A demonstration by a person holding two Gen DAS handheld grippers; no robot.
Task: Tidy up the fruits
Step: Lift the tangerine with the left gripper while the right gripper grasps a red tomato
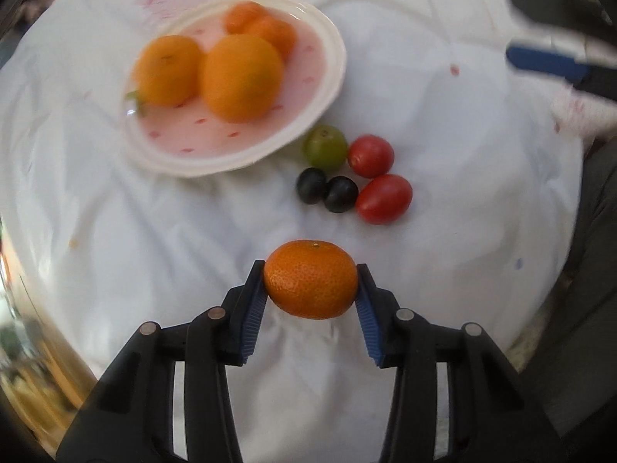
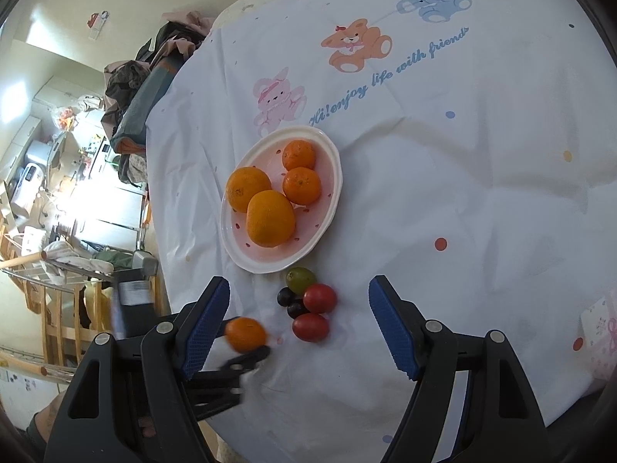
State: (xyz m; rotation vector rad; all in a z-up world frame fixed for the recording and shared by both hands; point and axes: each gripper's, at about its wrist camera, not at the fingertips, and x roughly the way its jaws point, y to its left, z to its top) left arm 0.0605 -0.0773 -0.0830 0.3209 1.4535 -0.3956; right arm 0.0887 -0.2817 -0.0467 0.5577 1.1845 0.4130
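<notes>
With my left gripper [image 1: 311, 283] clamped on the mandarin [image 1: 311, 278] just above the cloth, I should lift gently and carry it to the plate [image 1: 331, 54], right gripper [image 2: 299, 324] empty, apart.

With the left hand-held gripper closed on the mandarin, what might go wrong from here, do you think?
1. The pads touch only the sides of the round mandarin, so it may slip out when lifted.
2. The plate already holds four oranges; another may roll off or nudge them.
3. The grapes and tomatoes lie right beside the plate and could get knocked.
</notes>
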